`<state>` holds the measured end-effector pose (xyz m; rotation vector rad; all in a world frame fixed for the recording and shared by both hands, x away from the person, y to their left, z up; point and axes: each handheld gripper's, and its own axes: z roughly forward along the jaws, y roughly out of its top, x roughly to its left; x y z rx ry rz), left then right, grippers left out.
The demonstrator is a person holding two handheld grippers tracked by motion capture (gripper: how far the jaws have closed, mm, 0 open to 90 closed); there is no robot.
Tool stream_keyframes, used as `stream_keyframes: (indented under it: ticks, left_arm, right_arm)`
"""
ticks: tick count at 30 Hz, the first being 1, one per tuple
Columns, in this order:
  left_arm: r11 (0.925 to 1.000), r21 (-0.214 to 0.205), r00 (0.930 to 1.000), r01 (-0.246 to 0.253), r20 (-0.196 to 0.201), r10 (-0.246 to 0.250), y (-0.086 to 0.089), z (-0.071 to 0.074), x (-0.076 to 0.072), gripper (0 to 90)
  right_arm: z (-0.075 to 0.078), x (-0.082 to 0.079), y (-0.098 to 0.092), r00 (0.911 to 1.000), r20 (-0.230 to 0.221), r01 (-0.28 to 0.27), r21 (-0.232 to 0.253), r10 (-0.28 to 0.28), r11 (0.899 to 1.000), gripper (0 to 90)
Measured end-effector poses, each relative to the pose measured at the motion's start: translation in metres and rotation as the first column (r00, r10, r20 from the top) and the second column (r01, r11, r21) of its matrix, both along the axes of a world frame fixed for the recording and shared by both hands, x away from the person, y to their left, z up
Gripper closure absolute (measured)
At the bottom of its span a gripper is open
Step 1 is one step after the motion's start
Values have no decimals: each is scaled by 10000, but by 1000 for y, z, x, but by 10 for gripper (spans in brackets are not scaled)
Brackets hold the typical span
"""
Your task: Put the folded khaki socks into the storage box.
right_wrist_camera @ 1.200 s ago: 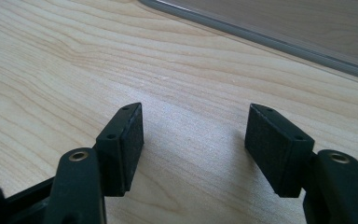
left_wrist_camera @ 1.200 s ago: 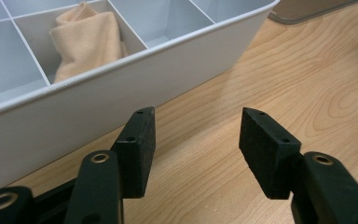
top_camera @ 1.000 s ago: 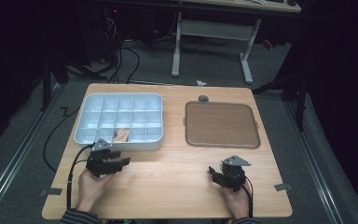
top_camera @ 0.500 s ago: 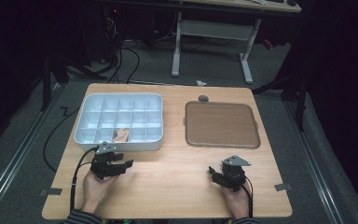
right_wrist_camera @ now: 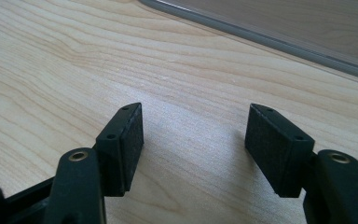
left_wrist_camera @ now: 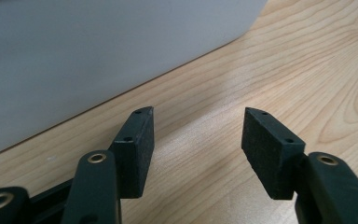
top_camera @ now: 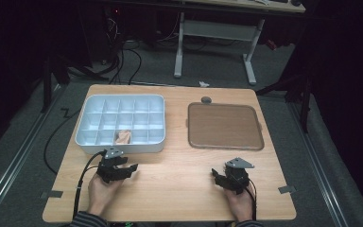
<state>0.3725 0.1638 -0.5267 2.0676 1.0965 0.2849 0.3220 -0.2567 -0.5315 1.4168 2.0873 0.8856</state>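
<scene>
- Left gripper (top_camera: pixel 123 169) resting low on the wooden table (top_camera: pixel 179 189), jaws spread apart with nothing between them; same spread in its own view (left_wrist_camera: pixel 196 149), bare wood in the gap.
- Aimed at the near wall of the white compartment tray (top_camera: pixel 90 142), just beside it but not touching (wall looming as a pale slab (left_wrist_camera: pixel 98 56) ahead of the jaws).
- Nearest thing of interest: small tan object (top_camera: pixel 123 137) lying in a front-row compartment of that tray, just beyond the wall; too blurred to name.
- Right gripper (top_camera: pixel 223 178) likewise low on the table, jaws parted and empty (right_wrist_camera: pixel 196 144), well apart from the left one.
- Ahead of it, the brown flat tray (top_camera: pixel 224 125), grey rim (right_wrist_camera: pixel 279 44) crossing the top of the right gripper view; a small dark round piece (top_camera: pixel 206 100) behind that tray.
- Likely risks, as a judgement:
  - pushing straight forward would drive the jaws into the tray wall and shove the light tray across the table;
  - reaching in at a shallow angle could catch a jaw on a divider (narrow compartments), tipping the tray or missing the tan object;
  - trailing cable (top_camera: pixel 82 179) could snag on the table edge and jerk the hand.
</scene>
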Motion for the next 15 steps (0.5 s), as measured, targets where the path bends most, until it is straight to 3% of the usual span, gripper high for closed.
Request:
stream_keyframes:
  ticks: [8, 12, 15]
  left_arm:
    - [9991, 418, 9978, -15, 669, -13, -2, -6, -3, 447]
    - [9973, 737, 9929, 57, 1181, -144, -4, -10, -8, 434]
    - [9970, 779, 9929, 41, 1185, -133, -5, -10, -8, 418]
  right_arm:
    - [0, 0, 0, 10000, -3, -1, 3, 1, 10000, 371]
    - [0, 0, 0, 10000, -4, 2, 3, -2, 10000, 371]
    - [0, 0, 0, 10000, -10, 0, -7, 0, 10000, 371]
